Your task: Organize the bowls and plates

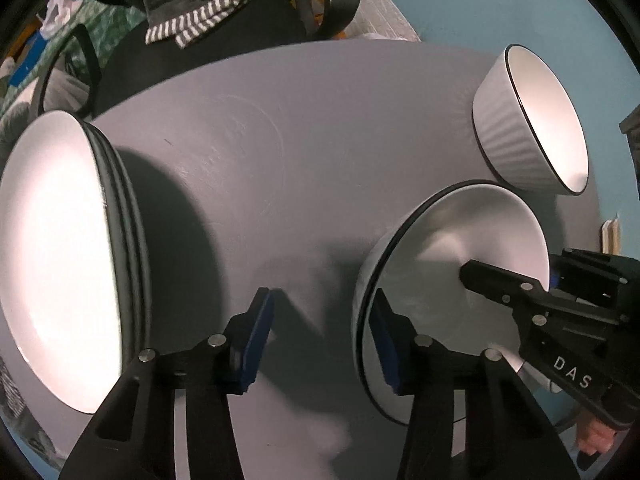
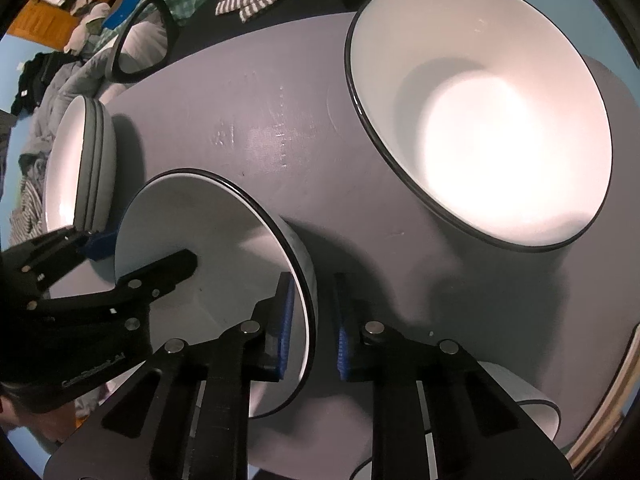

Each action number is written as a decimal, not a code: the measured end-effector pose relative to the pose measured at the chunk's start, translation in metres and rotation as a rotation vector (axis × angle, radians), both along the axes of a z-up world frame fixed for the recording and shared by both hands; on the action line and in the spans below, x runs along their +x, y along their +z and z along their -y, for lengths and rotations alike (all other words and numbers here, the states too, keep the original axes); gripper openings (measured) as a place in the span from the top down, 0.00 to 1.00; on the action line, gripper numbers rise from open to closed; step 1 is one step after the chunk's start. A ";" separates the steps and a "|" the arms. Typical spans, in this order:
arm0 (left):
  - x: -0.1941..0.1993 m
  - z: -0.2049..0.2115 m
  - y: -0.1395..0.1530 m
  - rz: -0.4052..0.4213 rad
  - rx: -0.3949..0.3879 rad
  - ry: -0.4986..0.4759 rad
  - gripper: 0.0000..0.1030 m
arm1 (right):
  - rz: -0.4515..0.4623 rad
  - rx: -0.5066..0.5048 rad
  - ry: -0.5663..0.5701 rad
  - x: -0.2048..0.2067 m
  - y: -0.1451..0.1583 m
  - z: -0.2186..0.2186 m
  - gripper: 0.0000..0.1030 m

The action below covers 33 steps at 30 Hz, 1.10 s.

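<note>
A white bowl with a black rim [image 1: 448,248] sits on the grey table [image 1: 248,160] between both grippers; it also shows in the right wrist view [image 2: 224,240]. My left gripper [image 1: 324,340] is open, its right finger inside the bowl's near rim. My right gripper [image 2: 314,328] straddles the bowl's rim, one pad inside, one outside, with a gap. A stack of white plates [image 1: 60,256] lies at the left, also seen in the right wrist view [image 2: 76,168]. A second ribbed white bowl [image 1: 532,124] stands at the far right; it fills the right wrist view's upper right [image 2: 488,120].
A black office chair with a striped cloth [image 1: 200,24] stands beyond the table's far edge. Another white bowl's rim [image 2: 532,400] shows at the right wrist view's lower right. Clothes and clutter [image 2: 60,60] lie off the table to the left.
</note>
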<state>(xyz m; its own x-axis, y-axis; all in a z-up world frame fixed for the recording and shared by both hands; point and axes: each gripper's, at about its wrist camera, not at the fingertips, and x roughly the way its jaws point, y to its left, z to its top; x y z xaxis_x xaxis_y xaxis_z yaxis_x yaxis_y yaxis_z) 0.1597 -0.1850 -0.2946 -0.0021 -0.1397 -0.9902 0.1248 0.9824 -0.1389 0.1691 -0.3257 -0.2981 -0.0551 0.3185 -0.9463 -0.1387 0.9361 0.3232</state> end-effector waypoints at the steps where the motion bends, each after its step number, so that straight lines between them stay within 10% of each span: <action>1: 0.000 0.000 0.000 -0.004 -0.013 0.005 0.58 | 0.000 0.001 -0.002 0.000 0.000 0.001 0.84; 10: -0.001 0.011 0.001 -0.021 -0.062 -0.011 0.87 | -0.018 0.001 -0.016 0.000 0.001 -0.002 0.88; 33: -0.008 0.009 0.004 -0.005 -0.062 0.006 0.89 | -0.029 -0.031 -0.064 0.003 0.008 -0.007 0.92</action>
<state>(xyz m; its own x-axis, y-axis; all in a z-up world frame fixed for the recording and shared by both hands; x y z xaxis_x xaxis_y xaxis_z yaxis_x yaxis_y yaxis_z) 0.1513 -0.1942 -0.2903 -0.0060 -0.2007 -0.9796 0.1184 0.9726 -0.2000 0.1717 -0.3182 -0.2898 -0.0628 0.2924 -0.9542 -0.0694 0.9525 0.2965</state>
